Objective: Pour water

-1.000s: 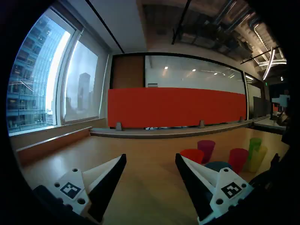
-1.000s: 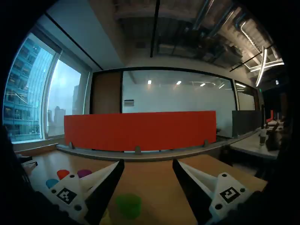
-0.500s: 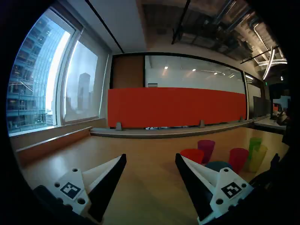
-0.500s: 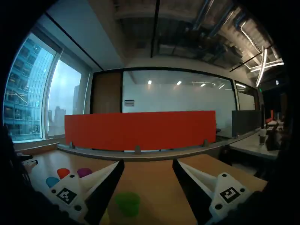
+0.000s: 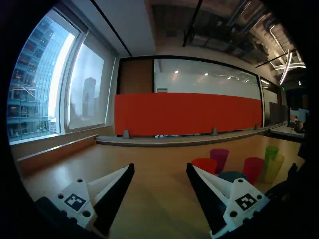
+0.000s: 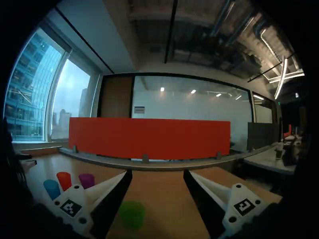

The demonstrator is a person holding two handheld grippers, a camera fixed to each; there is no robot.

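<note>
The right tool (image 6: 157, 172) has come lower, so the blue cup (image 6: 52, 189), red cup (image 6: 63, 180) and purple cup (image 6: 86, 180) now show their sides.

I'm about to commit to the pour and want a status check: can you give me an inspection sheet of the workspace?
Surface: wooden table.
Job's things: six cups standing together: orange cup, purple cup, blue cup, pink cup, green cup, yellow cup.
Clutter: nothing seen.
Grippers: left claw open, empty; right claw open, empty.
Cables: nothing seen.
Surroundings: orange divider behind the table, windows, exposed ceiling pipes.
</note>
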